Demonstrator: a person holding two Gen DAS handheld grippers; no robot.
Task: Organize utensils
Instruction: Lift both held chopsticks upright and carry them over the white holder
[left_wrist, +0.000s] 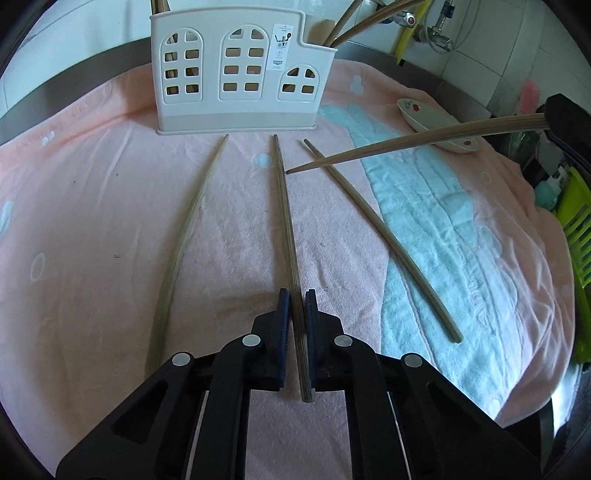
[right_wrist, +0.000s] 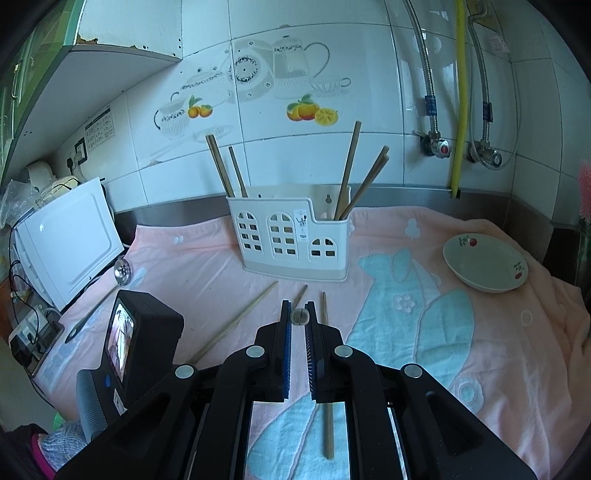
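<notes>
three chopsticks (left_wrist: 384, 240) lie before the holder (left_wrist: 236, 74), on the towel (left_wrist: 92, 221).

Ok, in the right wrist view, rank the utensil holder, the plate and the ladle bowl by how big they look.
1. Utensil holder, largest.
2. Plate, clearly smaller.
3. Ladle bowl, smallest by far.
Holder and plate sit at similar depth on the towel, so that order seems fair; fisheye shrinkage near the edge may understate the ladle.

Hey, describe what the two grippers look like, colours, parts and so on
Both grippers look alike. The left gripper and right gripper have matte black angular linkage arms with triangular cut-outs, joined by round silver pivot caps. Each finger carries a flat blue ribbed pad. In the right view, the left unit's black body shows a small lit screen and a grey ribbed handle. No sleeves or cables are visible.
</notes>
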